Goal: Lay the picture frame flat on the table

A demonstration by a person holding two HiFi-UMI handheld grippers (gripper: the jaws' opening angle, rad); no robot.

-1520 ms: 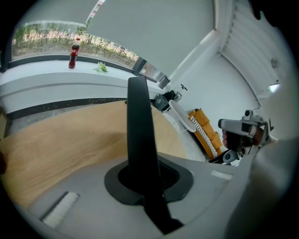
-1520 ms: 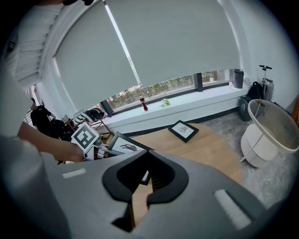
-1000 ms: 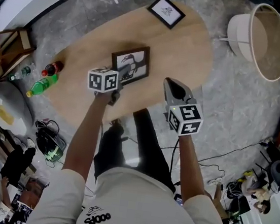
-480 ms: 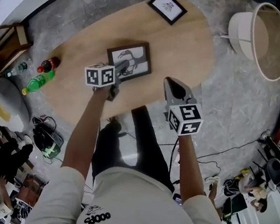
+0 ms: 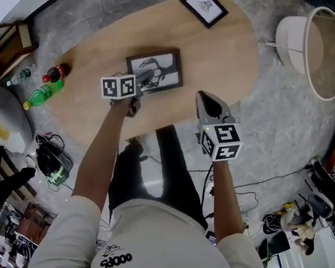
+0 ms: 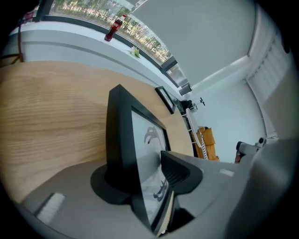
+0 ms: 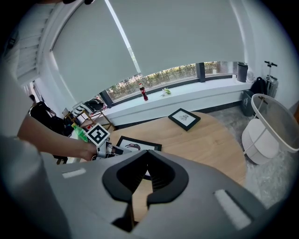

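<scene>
Wooden table (image 5: 218, 48): my left gripper's (image 5: 137, 96) jaws are just spreading apart, the picture frame (image 5: 164, 68) lying between them by the near edge (right gripper (image 7: 145, 175) is hovering, jaws together, empty).

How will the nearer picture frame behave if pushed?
The picture frame looks stiff, so it should slide whole on the smooth table. It seems flat, so tipping is unlikely. Its glossy front may be glass, so fragile.
</scene>
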